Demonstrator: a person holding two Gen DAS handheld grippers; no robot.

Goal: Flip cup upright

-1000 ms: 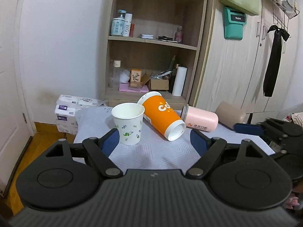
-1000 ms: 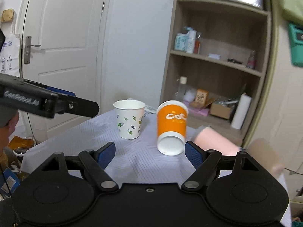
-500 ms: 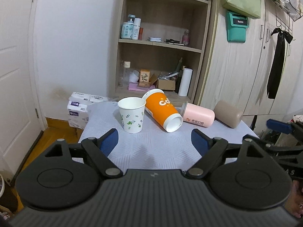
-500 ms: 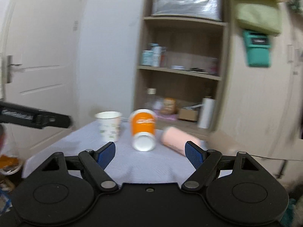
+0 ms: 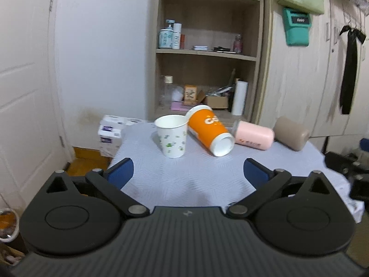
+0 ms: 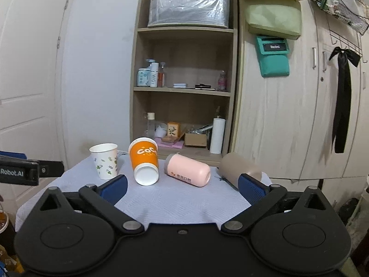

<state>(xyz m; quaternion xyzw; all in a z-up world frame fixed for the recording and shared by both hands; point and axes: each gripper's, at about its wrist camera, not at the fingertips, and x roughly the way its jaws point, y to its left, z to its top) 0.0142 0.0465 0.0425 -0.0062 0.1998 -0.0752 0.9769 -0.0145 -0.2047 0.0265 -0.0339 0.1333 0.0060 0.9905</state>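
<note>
A white floral paper cup (image 5: 171, 135) (image 6: 105, 161) stands upright on the cloth-covered table (image 5: 189, 175). To its right an orange cup (image 5: 209, 132) (image 6: 144, 161), a pink cup (image 5: 253, 134) (image 6: 188, 169) and a beige cup (image 5: 291, 133) (image 6: 239, 167) lie on their sides. My left gripper (image 5: 188, 173) is open and empty, held back above the table's near edge. My right gripper (image 6: 182, 187) is open and empty, also back from the cups. The left gripper shows at the left edge of the right wrist view (image 6: 20, 172).
A wooden shelf unit (image 6: 184, 92) with bottles and boxes stands behind the table. A wardrobe (image 6: 288, 115) is at the right, a white door (image 5: 20, 92) at the left. Tissue packs (image 5: 110, 131) sit beside the table's far left corner.
Both grippers have pulled back and up from the table, so the cups look smaller and farther. The cups have not moved. Both stay open.
</note>
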